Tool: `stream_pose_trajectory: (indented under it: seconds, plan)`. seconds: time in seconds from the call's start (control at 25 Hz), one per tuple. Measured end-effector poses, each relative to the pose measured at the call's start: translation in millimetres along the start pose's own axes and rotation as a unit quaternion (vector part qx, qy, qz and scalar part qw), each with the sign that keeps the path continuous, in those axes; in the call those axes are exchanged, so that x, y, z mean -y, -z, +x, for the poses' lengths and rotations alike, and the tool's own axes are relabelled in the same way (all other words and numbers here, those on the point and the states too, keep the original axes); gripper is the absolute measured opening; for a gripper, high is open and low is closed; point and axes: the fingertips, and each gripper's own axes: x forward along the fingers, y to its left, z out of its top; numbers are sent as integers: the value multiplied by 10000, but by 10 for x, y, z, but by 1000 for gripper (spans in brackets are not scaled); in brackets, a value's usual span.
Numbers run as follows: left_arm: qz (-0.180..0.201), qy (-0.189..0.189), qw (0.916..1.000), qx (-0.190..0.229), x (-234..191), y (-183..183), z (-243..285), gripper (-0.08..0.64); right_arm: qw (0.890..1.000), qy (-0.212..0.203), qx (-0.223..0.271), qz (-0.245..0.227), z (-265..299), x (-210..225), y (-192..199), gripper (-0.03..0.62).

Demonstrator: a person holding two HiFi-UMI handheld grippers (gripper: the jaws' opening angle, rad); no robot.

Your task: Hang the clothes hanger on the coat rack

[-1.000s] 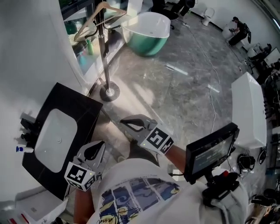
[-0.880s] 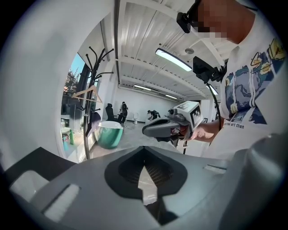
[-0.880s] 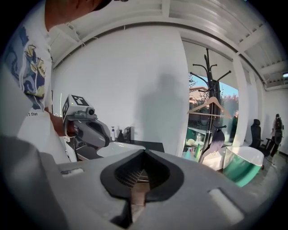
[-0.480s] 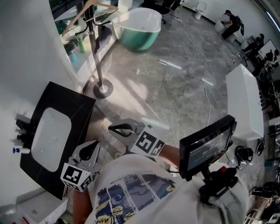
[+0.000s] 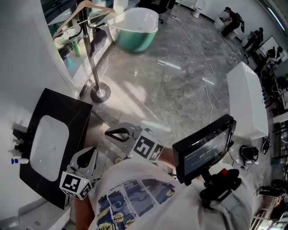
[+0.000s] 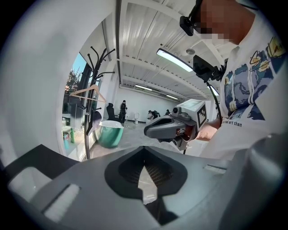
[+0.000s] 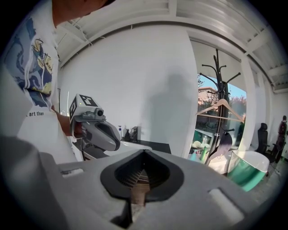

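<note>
A wooden clothes hanger (image 5: 83, 10) hangs on the dark coat rack (image 5: 89, 49), which stands on a round base (image 5: 100, 93) by the window. The hanger (image 6: 88, 92) and the rack (image 6: 96, 81) also show in the left gripper view. The right gripper view has the hanger (image 7: 220, 108) on the rack (image 7: 218, 85) too. Both grippers are close to my body, far from the rack. My left gripper (image 5: 87, 152) is shut and holds nothing. My right gripper (image 5: 108, 133) is also shut and holds nothing.
A black counter (image 5: 74, 112) with a white sink (image 5: 49, 141) lies at the left, beside my left gripper. A green bathtub (image 5: 134, 28) stands behind the rack. A white cabinet (image 5: 245, 99) is at the right. A monitor (image 5: 202, 148) hangs at my chest. A cable (image 5: 208, 90) runs across the marble floor.
My right gripper has drifted a little to the left, toward the counter. The head view has shifted, so the rack sits further left. My left gripper has stayed put. Both remain shut.
</note>
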Motion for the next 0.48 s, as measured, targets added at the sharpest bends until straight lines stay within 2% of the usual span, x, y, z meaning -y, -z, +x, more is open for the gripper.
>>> stream_pose_trajectory:
  seconds: [0.24, 0.48]
  plan:
    - [-25, -13, 10000, -14, -17, 31, 24, 2, 9998, 11, -169, -43, -12, 22, 0, 1]
    - [-43, -3, 10000, -54, -7, 30, 81, 2, 9999, 5, -106, -35, -12, 47, 43, 0]
